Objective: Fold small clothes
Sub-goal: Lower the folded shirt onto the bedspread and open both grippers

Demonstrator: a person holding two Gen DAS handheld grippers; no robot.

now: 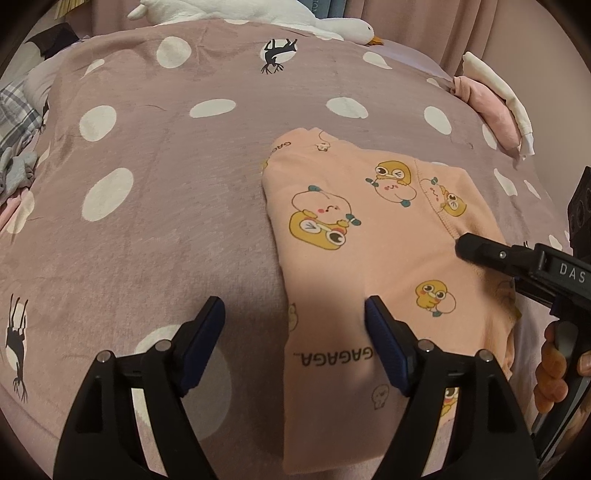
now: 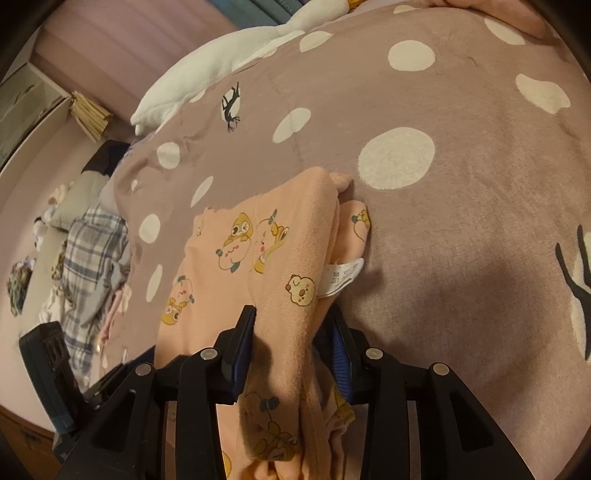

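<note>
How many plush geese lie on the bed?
1: the white plush goose lies along the far edge of the dotted blanket, its orange beak pointing right. More may be hidden beyond the frame.

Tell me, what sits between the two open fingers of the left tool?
In the left wrist view, the left gripper straddles the folded peach garment's edge and a strip of polka-dot blanket.

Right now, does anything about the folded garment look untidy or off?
Mostly neat, but in the right wrist view the garment has its white care tag sticking out at the right edge, and layers bunch unevenly where the right gripper pinches them.
</note>
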